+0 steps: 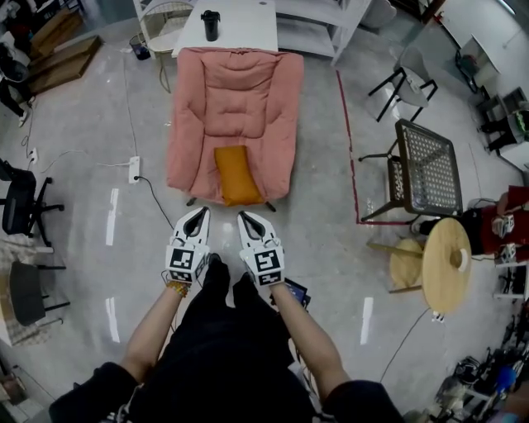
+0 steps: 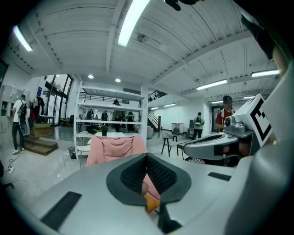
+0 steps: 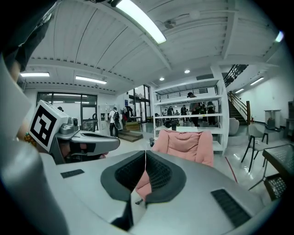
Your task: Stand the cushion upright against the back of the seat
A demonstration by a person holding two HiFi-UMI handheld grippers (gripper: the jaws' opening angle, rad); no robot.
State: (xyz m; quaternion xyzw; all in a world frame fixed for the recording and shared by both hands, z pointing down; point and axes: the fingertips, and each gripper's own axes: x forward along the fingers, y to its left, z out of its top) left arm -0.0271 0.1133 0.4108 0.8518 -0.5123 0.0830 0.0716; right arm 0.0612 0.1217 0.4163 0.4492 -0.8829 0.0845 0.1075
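An orange cushion (image 1: pixel 237 175) lies flat at the front edge of the pink padded seat (image 1: pixel 235 107), whose back rises toward the white table. My left gripper (image 1: pixel 197 216) and right gripper (image 1: pixel 249 221) hover side by side over the floor just short of the seat's front, both shut and holding nothing. In the left gripper view the cushion (image 2: pixel 151 203) peeks out as an orange sliver below the closed jaws, with the pink seat (image 2: pixel 115 149) beyond. In the right gripper view the pink seat (image 3: pixel 183 144) fills the middle distance.
A white table (image 1: pixel 227 25) with a dark bottle (image 1: pixel 211 25) stands behind the seat. A black mesh chair (image 1: pixel 426 169) and round wooden table (image 1: pixel 446 264) stand to the right. A power strip (image 1: pixel 134 169) and cable lie on the floor at left.
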